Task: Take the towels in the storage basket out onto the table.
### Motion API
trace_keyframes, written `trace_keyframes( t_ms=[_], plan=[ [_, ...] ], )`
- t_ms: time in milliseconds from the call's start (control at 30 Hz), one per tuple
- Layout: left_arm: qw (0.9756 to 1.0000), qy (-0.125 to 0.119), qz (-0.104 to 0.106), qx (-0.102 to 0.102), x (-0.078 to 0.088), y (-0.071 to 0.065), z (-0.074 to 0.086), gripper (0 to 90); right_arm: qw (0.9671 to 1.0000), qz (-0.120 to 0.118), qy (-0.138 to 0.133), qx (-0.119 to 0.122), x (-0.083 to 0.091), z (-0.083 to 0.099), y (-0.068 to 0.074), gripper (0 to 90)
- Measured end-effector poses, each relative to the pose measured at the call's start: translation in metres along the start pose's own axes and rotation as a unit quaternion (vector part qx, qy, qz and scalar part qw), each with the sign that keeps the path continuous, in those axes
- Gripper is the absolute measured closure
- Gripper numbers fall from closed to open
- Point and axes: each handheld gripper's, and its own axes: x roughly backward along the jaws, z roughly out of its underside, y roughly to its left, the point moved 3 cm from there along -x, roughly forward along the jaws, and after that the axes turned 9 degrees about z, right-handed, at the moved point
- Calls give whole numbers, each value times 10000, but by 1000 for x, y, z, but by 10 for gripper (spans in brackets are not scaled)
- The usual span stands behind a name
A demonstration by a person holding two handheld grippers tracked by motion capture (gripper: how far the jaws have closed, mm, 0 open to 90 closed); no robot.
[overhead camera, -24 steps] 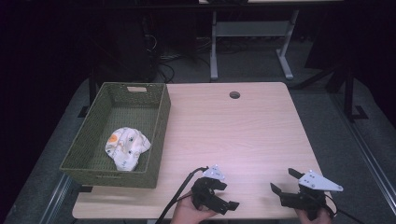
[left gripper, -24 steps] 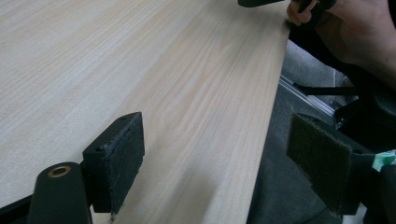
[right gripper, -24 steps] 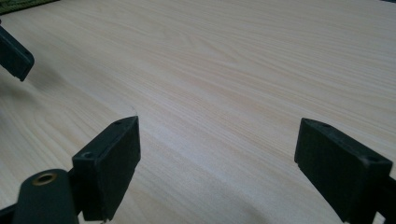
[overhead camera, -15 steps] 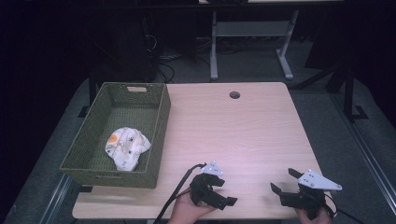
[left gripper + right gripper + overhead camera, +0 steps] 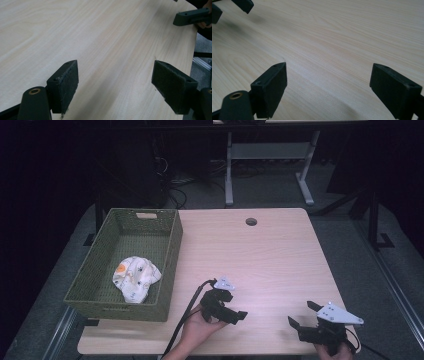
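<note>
Where the table [image 5: 270, 255] meets its left edge, a green woven basket [image 5: 170, 255] stands on the light wood surface. A crumpled white cloth with an orange patch [image 5: 135, 277] lies on the basket floor, toward the near end. Near the front edge of the table, right of the basket, the left hand-held gripper [image 5: 239, 316] is held in a hand [image 5: 197, 330], its cable trailing off the front; its jaws are spread with bare wood between them. A round grommet hole [image 5: 251, 221] sits near the far edge. At the front right corner, the right hand-held gripper [image 5: 302, 315] rests with jaws spread, gripping nothing.
</note>
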Motion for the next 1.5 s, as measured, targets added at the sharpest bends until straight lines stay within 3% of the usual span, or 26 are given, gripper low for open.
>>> trace_keyframes(
  t_ms=[200,267,400,567,633,900,1133,1200,1267,1500],
  plan=[
    [9997,-34,-158,160,13,13,-8,194,10000,0,-6,-9,1,0,-1,139],
    [9996,-74,-94,272,19,16,-11,194,10000,-6,3,3,0,0,0,139],
    [9973,-406,265,558,37,20,-19,189,10000,-13,4,10,0,0,1,139],
    [9948,-663,477,601,58,20,-30,184,10000,-13,13,6,0,0,0,139],
    [9931,-689,673,666,65,21,-33,176,10000,-13,13,16,0,0,0,139],
    [9892,-778,958,785,89,25,-40,164,10000,-5,14,16,0,0,1,140],
    [9856,-940,1149,814,114,31,-43,163,10000,-4,59,23,-2,0,2,140],
    [9861,-967,1114,762,121,32,-44,163,10000,-6,62,40,-2,1,1,139],
    [9845,-1029,1180,794,128,33,-43,163,10000,-7,71,40,-3,1,2,139],
    [9833,-1055,1264,780,148,37,-42,164,9999,-13,97,58,-4,1,2,139]
  ],
)
